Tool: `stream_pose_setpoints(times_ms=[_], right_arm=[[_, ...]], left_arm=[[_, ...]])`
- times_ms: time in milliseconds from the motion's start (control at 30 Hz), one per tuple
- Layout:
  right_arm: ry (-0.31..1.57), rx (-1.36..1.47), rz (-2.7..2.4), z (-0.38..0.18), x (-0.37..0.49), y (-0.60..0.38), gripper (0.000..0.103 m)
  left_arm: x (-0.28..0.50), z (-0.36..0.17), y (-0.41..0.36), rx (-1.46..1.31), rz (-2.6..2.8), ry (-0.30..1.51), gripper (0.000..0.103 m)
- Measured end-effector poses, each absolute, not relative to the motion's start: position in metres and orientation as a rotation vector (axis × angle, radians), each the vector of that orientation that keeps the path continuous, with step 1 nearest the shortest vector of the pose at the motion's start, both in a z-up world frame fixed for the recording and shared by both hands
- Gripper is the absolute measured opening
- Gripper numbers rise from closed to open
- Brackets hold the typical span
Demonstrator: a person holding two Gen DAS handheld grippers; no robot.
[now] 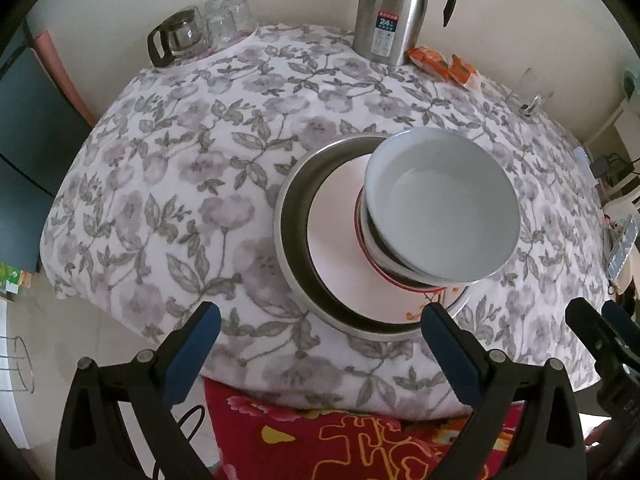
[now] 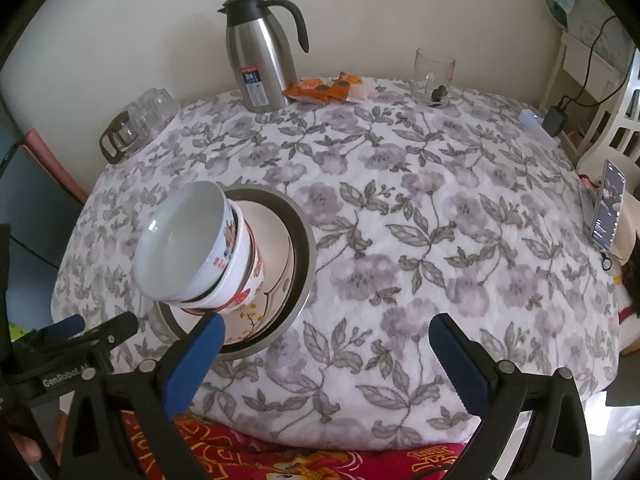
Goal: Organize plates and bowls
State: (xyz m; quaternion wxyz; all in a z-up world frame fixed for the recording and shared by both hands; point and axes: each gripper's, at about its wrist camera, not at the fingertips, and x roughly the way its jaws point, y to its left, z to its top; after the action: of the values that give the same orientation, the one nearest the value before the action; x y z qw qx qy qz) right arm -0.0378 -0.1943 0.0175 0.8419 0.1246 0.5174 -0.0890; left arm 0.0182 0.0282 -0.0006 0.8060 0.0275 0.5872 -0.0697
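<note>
A stack of white bowls (image 1: pixel 440 200) with red trim stands on a white plate (image 1: pixel 340 232), which lies inside a wide steel basin (image 1: pixel 292 208) on the floral tablecloth. The right wrist view shows the same bowls (image 2: pixel 188 240), plate (image 2: pixel 272 240) and basin (image 2: pixel 304 248) at the left. My left gripper (image 1: pixel 320 320) is open at the table's near edge, just in front of the basin, holding nothing. My right gripper (image 2: pixel 328 336) is open too, right of the stack, over bare cloth. The right gripper's tips (image 1: pixel 600 316) also show at the edge of the left wrist view.
At the table's back stand a steel thermos jug (image 1: pixel 384 12), a glass coffee pot (image 1: pixel 176 36) with upturned glasses (image 1: pixel 228 16), orange snack packets (image 2: pixel 324 88) and a glass mug (image 2: pixel 434 74). A phone (image 2: pixel 608 204) leans at the right. A red patterned cloth (image 1: pixel 340 440) hangs below the near edge.
</note>
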Motion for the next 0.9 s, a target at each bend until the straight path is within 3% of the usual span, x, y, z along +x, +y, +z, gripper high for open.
stream_pose_setpoints(times_ms=[900], right_arm=[[1.056, -0.012, 0.054, -0.043, -0.025, -0.189, 0.103]], left_arm=[[0.004, -0.052, 0.02, 0.049, -0.077, 1.167, 0.1]])
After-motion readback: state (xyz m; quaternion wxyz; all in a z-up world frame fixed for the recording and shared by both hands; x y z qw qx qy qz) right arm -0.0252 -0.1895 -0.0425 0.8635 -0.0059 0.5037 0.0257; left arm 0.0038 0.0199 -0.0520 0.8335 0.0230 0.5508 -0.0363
